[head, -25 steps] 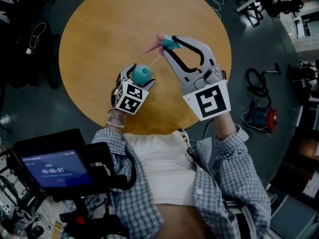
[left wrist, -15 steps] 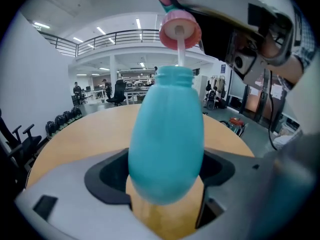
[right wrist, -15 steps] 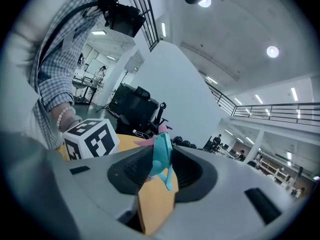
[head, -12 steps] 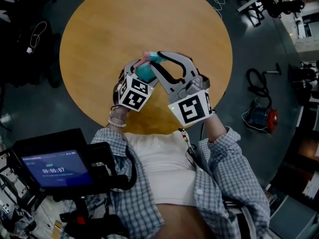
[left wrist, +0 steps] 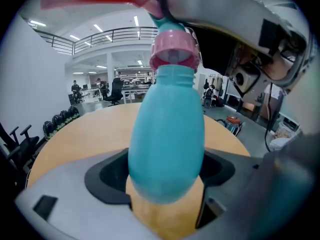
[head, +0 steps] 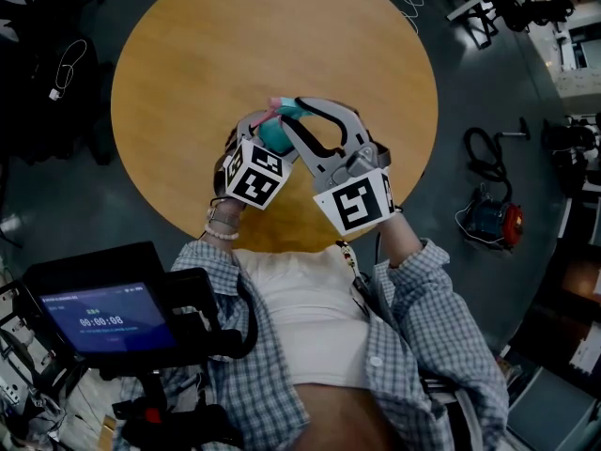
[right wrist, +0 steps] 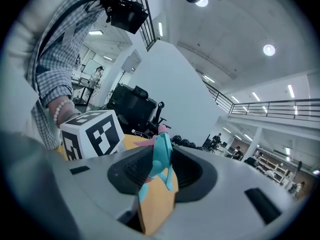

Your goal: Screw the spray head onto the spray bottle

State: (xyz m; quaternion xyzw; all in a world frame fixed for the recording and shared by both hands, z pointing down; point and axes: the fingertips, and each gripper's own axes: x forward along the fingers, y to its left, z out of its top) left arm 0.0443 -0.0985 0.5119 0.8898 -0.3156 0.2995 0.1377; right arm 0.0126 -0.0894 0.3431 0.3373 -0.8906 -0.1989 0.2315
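Observation:
My left gripper (head: 266,132) is shut on the body of a teal spray bottle (head: 273,137), held above the round wooden table (head: 235,36). In the left gripper view the bottle (left wrist: 167,134) stands upright between the jaws of the left gripper (left wrist: 165,179), and a pink collar (left wrist: 173,50) sits on its neck. My right gripper (head: 290,110) is shut on the teal and pink spray head (head: 286,111) right over the bottle. In the right gripper view the spray head (right wrist: 161,156) is pinched between the pads of the right gripper (right wrist: 157,173).
The left gripper's marker cube (right wrist: 92,134) is close beside the right jaws. A black device with a lit screen (head: 103,318) sits at the lower left. On the floor to the right lie cables and a red and black tool (head: 493,222).
The right gripper has come down and to the left with the spray head, from apart from the bottle to right on top of its neck. The left gripper rose slightly.

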